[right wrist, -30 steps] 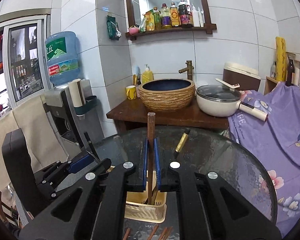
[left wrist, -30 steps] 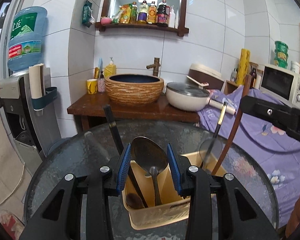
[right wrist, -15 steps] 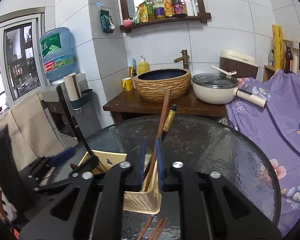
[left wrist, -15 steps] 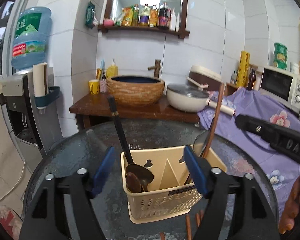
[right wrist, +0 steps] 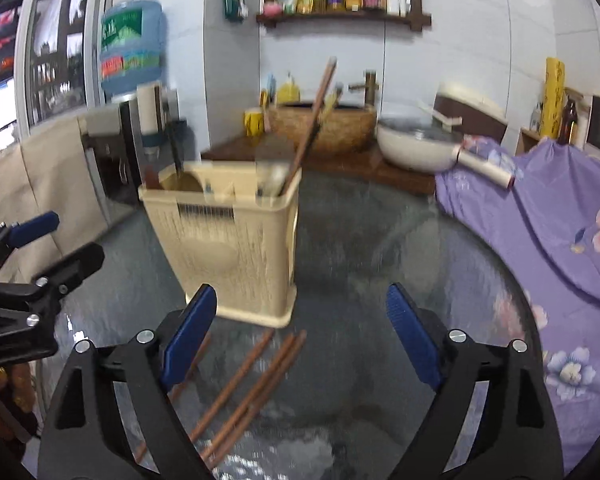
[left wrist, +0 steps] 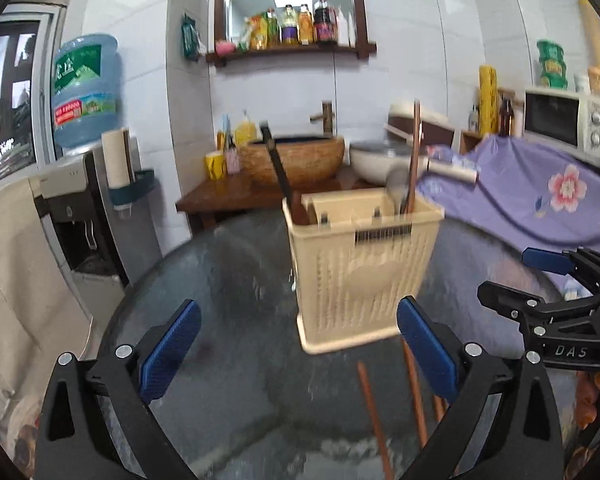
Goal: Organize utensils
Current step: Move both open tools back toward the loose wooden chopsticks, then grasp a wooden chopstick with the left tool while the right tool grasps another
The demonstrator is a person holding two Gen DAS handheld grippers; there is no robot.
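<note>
Glass table (right wrist: 400,240) lies bare right of basket (right wrist: 228,248), chopsticks (right wrist: 256,384) near edge.

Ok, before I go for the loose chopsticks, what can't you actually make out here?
- Loose chopsticks: right wrist view, motion-blurred, near ends hidden behind the right hand-held gripper; count unsure.
- Caddy contents: left wrist view, its wall hides the utensils' lower parts.
- Silver spoon: blurred.
- Left hand-held gripper: jaws opening, nothing between them.

White tiled wall (left wrist: 400,92), wooden shelf (left wrist: 292,50) with bottles, water dispenser (left wrist: 86,92) left, basin (left wrist: 300,158) on wooden counter (left wrist: 228,196), microwave (left wrist: 564,122) right.
</note>
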